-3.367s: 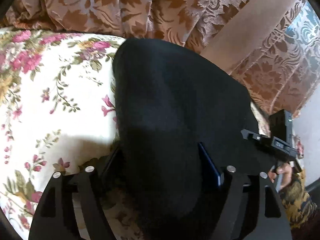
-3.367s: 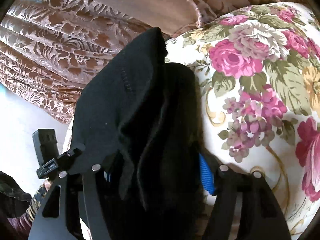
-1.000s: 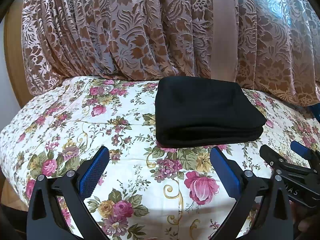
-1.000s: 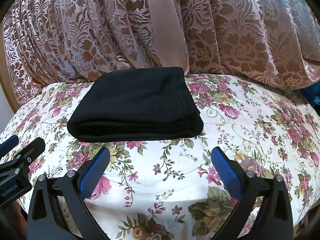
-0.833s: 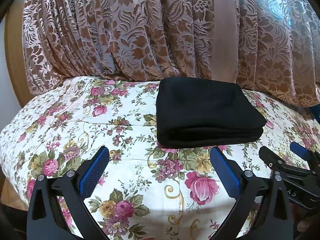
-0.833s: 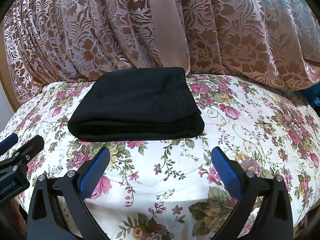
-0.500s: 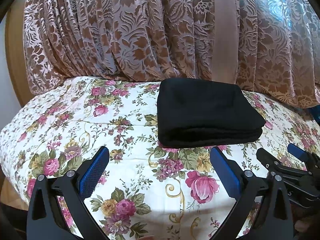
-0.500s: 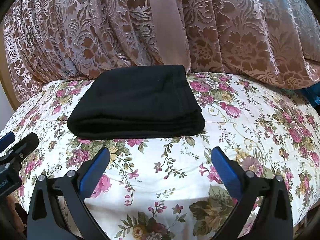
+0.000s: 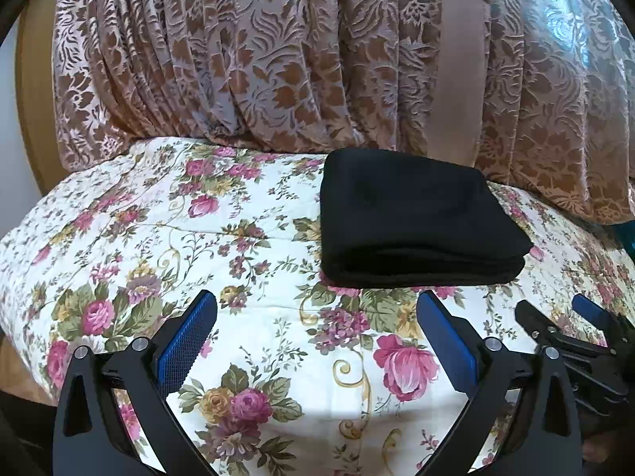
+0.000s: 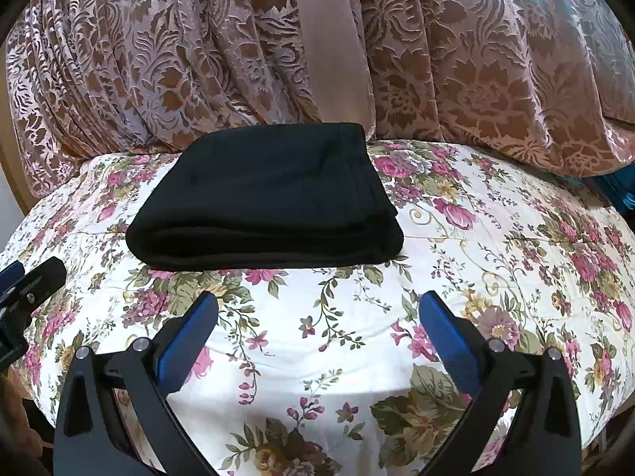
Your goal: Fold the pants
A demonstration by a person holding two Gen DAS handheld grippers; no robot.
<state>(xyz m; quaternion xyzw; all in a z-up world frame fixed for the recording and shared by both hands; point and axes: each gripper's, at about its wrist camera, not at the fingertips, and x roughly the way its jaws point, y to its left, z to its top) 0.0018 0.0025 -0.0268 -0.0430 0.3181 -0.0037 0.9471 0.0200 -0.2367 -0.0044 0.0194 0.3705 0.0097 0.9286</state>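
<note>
From the left wrist, the left gripper (image 9: 315, 337) hangs spread and empty above the floral bedspread (image 9: 246, 309), the folded black pants (image 9: 412, 218) lying ahead by the brocade curtain (image 9: 278, 51), while from the right wrist the right gripper (image 10: 317, 335) gapes empty too, the left one cut off at the frame edge.

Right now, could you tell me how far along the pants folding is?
Done: the black pants lie as a compact layered stack on the floral bedspread. In hand: nothing; the left gripper and right gripper are open, short of it. Left: apparently nothing.
</note>
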